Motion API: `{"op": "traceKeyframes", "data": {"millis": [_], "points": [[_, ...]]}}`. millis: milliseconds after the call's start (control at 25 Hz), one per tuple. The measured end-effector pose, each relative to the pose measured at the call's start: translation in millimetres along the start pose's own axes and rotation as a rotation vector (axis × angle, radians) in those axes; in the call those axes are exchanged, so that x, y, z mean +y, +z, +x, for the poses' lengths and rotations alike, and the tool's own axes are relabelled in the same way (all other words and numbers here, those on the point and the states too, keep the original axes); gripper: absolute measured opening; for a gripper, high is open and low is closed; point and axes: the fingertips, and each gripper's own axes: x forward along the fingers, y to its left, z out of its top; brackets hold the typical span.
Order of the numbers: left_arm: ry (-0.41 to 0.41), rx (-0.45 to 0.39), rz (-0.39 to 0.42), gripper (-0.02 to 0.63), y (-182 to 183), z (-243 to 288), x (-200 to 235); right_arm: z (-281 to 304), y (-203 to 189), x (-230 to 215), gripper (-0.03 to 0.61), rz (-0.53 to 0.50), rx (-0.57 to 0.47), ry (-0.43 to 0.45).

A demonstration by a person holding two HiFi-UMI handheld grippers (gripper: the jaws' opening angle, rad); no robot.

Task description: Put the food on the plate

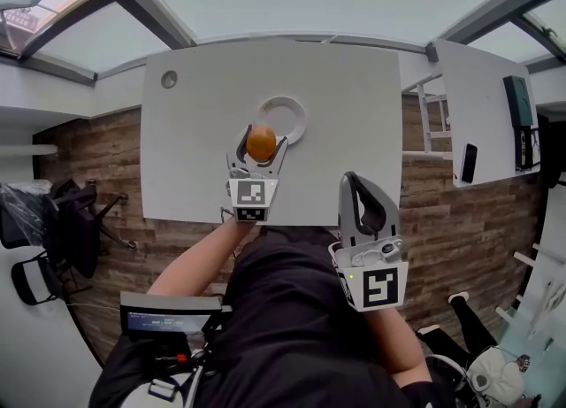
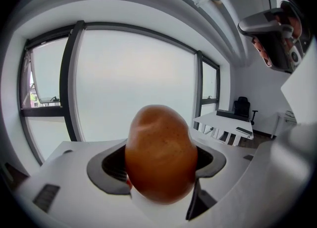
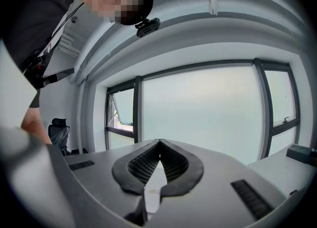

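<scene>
A brown potato (image 1: 261, 143) sits between the jaws of my left gripper (image 1: 259, 147), which is shut on it and held above the white table near the plate's front edge. In the left gripper view the potato (image 2: 159, 155) fills the middle and hides the jaw tips. The white round plate (image 1: 290, 111) lies on the table just beyond the potato and has nothing on it. My right gripper (image 1: 352, 181) is raised at the table's near edge, tilted upward, its jaws closed together (image 3: 158, 145) with nothing between them.
The white table (image 1: 354, 114) has a round cable hole (image 1: 169, 80) at its far left. A second white desk (image 1: 482, 105) with a dark phone (image 1: 469, 163) stands to the right. A black office chair (image 1: 75, 220) is on the left over wood flooring.
</scene>
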Motion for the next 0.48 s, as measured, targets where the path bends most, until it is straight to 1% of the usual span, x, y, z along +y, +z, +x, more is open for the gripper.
{"op": "traceKeyframes", "data": {"millis": [200, 360, 480], "points": [[-0.001, 0.039, -0.021, 0.343, -12, 15, 5, -2, -5, 2, 0.006, -0.005, 0.013, -0.008], [0.001, 0.06, 0.003, 0.342, -24, 29, 12, 2, -9, 4, 0.006, -0.006, 0.016, -0.012], [0.007, 0.09, -0.007, 0.342, -37, 37, 14, 5, -9, 4, 0.006, -0.014, 0.004, -0.011]]}}
